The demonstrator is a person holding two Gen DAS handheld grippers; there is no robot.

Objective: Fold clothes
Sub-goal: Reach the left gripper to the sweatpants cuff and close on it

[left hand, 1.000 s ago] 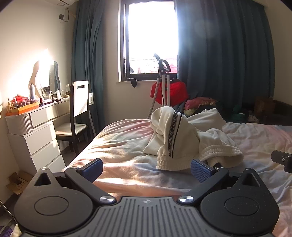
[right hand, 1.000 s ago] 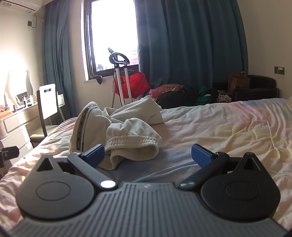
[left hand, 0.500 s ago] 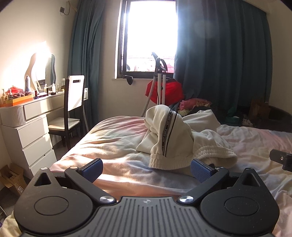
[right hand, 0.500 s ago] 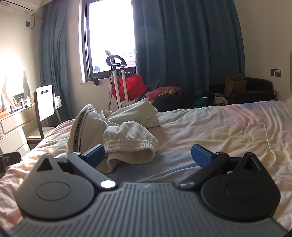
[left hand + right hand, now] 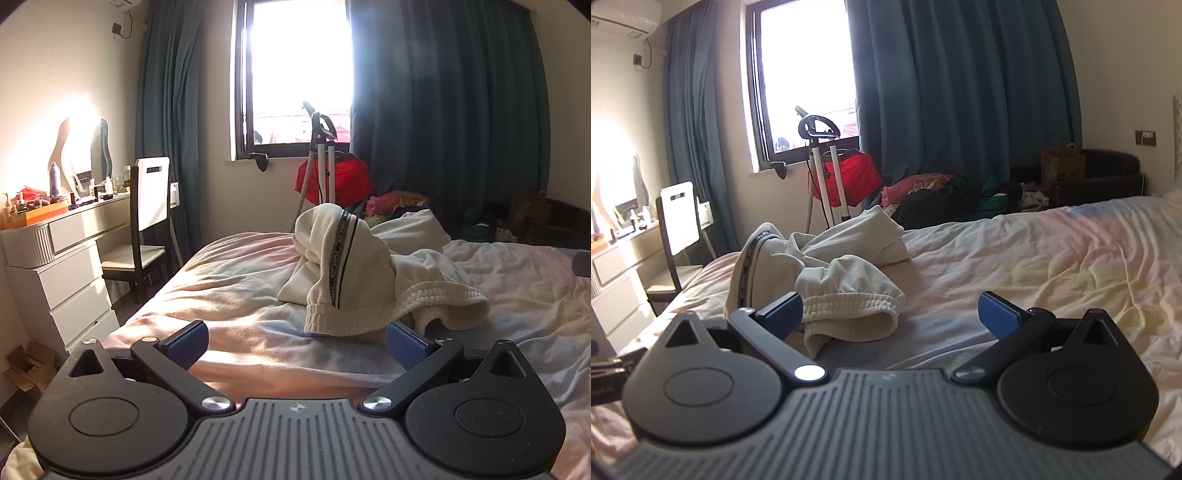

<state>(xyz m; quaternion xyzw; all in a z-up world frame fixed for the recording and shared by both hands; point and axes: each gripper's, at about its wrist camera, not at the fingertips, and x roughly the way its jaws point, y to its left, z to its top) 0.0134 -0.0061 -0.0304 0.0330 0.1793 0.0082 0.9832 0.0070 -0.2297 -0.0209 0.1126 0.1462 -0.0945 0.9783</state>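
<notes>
A crumpled cream garment with a black lettered stripe and elastic cuffs lies heaped on the bed. It also shows in the right wrist view. My left gripper is open and empty, just short of the garment's near cuff. My right gripper is open and empty, its left finger beside the garment's elastic hem. Neither touches the cloth.
The bed has a rumpled pale sheet. A white dresser and chair stand to the left. A garment steamer, a red bag and piled clothes sit under the window and dark curtains.
Both grippers have edged closer to the garment and the left view has tilted up a little. The jaws stayed open and the garment has not moved.
</notes>
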